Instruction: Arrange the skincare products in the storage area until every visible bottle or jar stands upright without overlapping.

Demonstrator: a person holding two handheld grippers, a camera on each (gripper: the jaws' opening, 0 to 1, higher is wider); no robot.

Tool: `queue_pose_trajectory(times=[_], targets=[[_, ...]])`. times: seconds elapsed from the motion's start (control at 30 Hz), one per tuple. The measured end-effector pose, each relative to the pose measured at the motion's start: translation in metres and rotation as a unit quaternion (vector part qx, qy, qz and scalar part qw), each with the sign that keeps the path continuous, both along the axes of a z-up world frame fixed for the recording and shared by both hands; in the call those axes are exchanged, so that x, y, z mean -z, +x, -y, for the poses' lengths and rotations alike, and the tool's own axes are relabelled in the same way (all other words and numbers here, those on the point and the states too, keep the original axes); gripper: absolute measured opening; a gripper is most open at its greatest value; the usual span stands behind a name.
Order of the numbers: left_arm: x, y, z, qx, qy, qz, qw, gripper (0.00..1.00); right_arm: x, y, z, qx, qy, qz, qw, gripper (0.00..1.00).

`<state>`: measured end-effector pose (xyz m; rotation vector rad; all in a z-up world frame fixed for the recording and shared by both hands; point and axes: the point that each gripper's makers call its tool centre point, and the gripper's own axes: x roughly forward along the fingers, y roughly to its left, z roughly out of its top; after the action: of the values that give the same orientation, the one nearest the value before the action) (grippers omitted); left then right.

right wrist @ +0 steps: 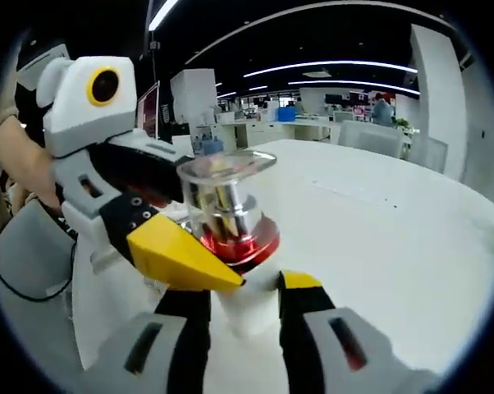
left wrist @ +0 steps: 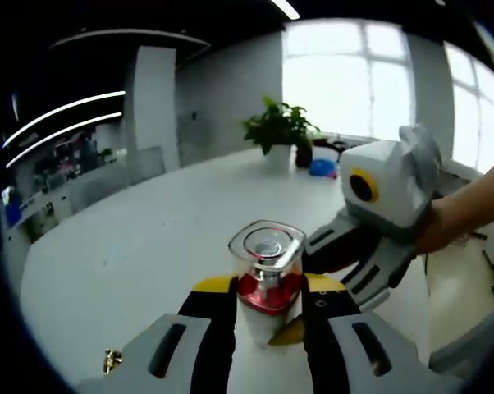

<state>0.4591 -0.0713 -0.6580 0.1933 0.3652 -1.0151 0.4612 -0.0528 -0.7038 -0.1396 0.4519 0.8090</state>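
White table in a big office carries one perfume bottle with a clear cap, and the left claw pinches its white base while the right claw squeezes it too, likely to keep it upright.

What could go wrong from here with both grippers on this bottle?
1. Both the left gripper and the right gripper close around the white base of the bottle; pulling apart or uneven release could tip it.
2. Its clear cap looks wide and top-heavy above the red band, so a quick release may topple it on the table.
3. The jaws crowd each other at the base, so they may collide while withdrawing.
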Motion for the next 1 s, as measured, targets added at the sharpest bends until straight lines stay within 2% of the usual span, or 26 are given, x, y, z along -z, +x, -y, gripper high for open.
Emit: queue_pose_trajectory(times=[0.27,0.4,0.57,0.73,1.0], targets=[[0.001,0.002,-0.002,0.004,0.0,-0.003,1.0,0.31,0.001,0.004,-0.003,0.001,0.001,0.01,1.0,0.33],[0.0,-0.004,0.001,0.013,0.001,-0.001,0.9999,0.38,0.001,0.004,-0.006,0.011,0.005,0.012,0.9999,0.39],[-0.005,-0.01,-0.004,0.008,-0.002,-0.009,0.9999,0.41,-0.004,0.001,-0.004,0.027,0.001,0.015,0.9995,0.49],[-0.008,-0.021,-0.014,0.002,-0.005,-0.01,0.9999,0.49,-0.008,-0.013,-0.005,0.029,-0.006,0.015,0.9994,0.53],[-0.009,-0.038,-0.048,-0.048,-0.029,-0.043,0.9975,0.58,-0.01,-0.043,-0.008,0.054,0.01,0.007,0.9985,0.62]])
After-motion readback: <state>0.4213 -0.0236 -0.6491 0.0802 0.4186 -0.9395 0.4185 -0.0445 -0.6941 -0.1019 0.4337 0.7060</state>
